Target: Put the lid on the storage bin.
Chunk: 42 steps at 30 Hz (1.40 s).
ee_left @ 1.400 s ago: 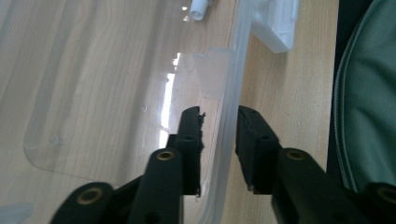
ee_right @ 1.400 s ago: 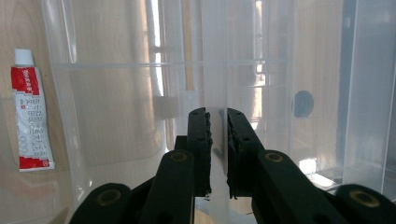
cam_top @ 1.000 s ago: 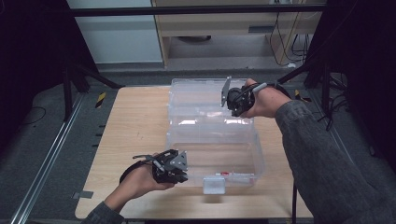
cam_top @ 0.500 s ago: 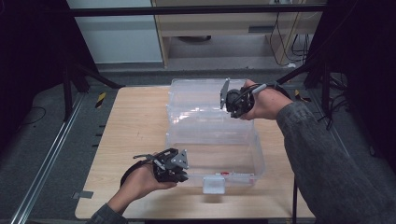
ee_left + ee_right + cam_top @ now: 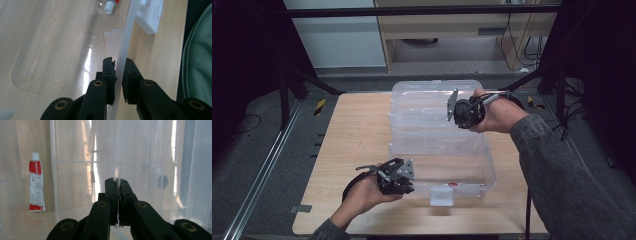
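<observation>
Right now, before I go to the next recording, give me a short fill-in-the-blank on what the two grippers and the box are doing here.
1. Both grippers grip the edge of a clear plastic ____ of the storage box.
2. The left gripper has its jaws on either side of the edge near the white ____ on the box's near side.
3. The right gripper has its jaws ____ on a thin clear edge.
4. In the right gripper view, a red and white ____ lies beyond the clear plastic.

Missing words: lid; latch; shut; tube
</observation>
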Tool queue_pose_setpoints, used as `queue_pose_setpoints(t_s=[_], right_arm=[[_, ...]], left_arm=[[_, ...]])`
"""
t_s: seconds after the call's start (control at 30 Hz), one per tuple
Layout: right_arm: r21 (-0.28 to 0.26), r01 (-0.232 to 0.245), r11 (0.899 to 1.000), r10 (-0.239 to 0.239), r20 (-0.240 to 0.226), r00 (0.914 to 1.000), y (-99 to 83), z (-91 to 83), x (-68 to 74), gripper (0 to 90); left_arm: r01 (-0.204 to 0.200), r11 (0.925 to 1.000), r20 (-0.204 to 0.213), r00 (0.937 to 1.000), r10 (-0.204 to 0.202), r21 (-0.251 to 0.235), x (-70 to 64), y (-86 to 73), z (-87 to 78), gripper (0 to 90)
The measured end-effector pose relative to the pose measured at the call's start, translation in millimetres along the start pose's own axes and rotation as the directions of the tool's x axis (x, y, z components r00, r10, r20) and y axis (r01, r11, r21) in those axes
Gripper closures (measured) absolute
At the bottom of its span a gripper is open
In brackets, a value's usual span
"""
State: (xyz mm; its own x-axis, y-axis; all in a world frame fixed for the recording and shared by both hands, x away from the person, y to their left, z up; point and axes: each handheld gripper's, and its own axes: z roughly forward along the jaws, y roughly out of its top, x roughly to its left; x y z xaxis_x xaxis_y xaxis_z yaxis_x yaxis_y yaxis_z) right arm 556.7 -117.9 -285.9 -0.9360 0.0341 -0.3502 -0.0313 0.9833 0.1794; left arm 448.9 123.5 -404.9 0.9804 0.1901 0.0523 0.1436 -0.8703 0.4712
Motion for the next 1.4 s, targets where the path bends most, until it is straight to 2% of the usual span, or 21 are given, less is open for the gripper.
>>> queue_pose_setpoints(t_s=[0.13, 0.4, 0.43, 0.47, 0.53, 0.8, 1.0, 1.03, 1.07, 1.13, 1.17, 1.2, 1.23, 1.4], right_arm=[[-0.023, -0.003, 1.0, 0.003, 0.011, 0.9999, -2.5, -1.0, 3.3, 87.7], [-0.024, 0.022, 0.999, -0.022, 0.031, 0.9993, -0.6, -7.1, 16.6, 87.6], [-0.026, 0.026, 0.999, -0.025, 0.034, 0.9991, -0.7, -7.7, 18.7, 87.6], [-0.026, 0.026, 0.999, -0.025, 0.034, 0.9991, -0.7, -7.7, 18.7, 87.6], [-0.029, 0.036, 0.999, -0.035, 0.045, 0.9984, -0.8, -10.1, 25.9, 87.5], [-0.036, 0.045, 0.998, -0.043, 0.068, 0.9968, -3.9, -16.1, 47.6, 87.0], [-0.046, 0.034, 0.998, -0.031, 0.074, 0.9968, -8.4, -18.7, 59.8, 86.7], [-0.046, 0.034, 0.998, -0.031, 0.074, 0.9968, -8.4, -18.7, 59.8, 86.7], [-0.052, 0.033, 0.998, -0.028, 0.077, 0.9967, -8.6, -18.4, 62.2, 86.7], [-0.055, 0.035, 0.998, -0.031, 0.08, 0.9963, -8.8, -18.3, 63.4, 86.7], [-0.056, 0.035, 0.998, -0.031, 0.078, 0.9965, -9.7, -18.8, 65.8, 86.7], [-0.056, 0.035, 0.998, -0.031, 0.078, 0.9965, -9.7, -18.8, 65.8, 86.7], [-0.061, 0.04, 0.997, -0.035, 0.075, 0.9966, -10.5, -19.1, 68.7, 86.7], [-0.068, 0.041, 0.997, -0.036, 0.084, 0.9959, -11.9, -19.2, 77.5, 86.4]], left_arm=[[0.005, 1.0, -0.005, 1.0, -0.005, -0.004, -1.0, 0.1, 0.6, 81.1], [0.016, 0.9999, -0.011, 0.9998, -0.016, 0.001, -2.0, 0.7, 1.0, 80.7], [0.032, 0.9995, -0.014, 0.9994, -0.032, 0.001, -4.0, 0.4, 1.3, 80.6], [0.032, 0.9995, -0.014, 0.9994, -0.032, 0.001, -4.0, 0.4, 1.3, 80.5], [0.018, 0.9998, -0.022, 0.9996, -0.018, 0.002, -3.2, 0.4, 1.2, 80.4], [0.019, 0.9998, -0.047, 0.9987, -0.019, 0.001, -4.3, -0.3, 1.9, 79.1], [0.047, 0.9989, -0.053, 0.9975, -0.047, 0.002, -6.2, -0.8, 3.3, 78.0], [0.047, 0.9989, -0.053, 0.9975, -0.047, 0.002, -6.2, -0.8, 3.3, 78.0], [0.02, 0.9998, -0.06, 0.998, -0.02, 0.006, -4.6, -0.1, 3.3, 77.9], [0.019, 0.9998, -0.062, 0.9979, -0.018, 0.006, -4.9, -0.2, 3.4, 78.0], [0.038, 0.9993, -0.056, 0.9977, -0.037, 0.003, -6.2, -0.7, 4.0, 78.0], [0.038, 0.9993, -0.056, 0.9977, -0.037, 0.003, -6.2, -0.7, 4.0, 78.0], [0.02, 0.9998, -0.06, 0.998, -0.019, 0.006, -4.9, 0.0, 4.1, 78.0], [0.019, 0.9998, -0.061, 0.998, -0.018, 0.01, -5.4, 0.3, 4.5, 78.1]])
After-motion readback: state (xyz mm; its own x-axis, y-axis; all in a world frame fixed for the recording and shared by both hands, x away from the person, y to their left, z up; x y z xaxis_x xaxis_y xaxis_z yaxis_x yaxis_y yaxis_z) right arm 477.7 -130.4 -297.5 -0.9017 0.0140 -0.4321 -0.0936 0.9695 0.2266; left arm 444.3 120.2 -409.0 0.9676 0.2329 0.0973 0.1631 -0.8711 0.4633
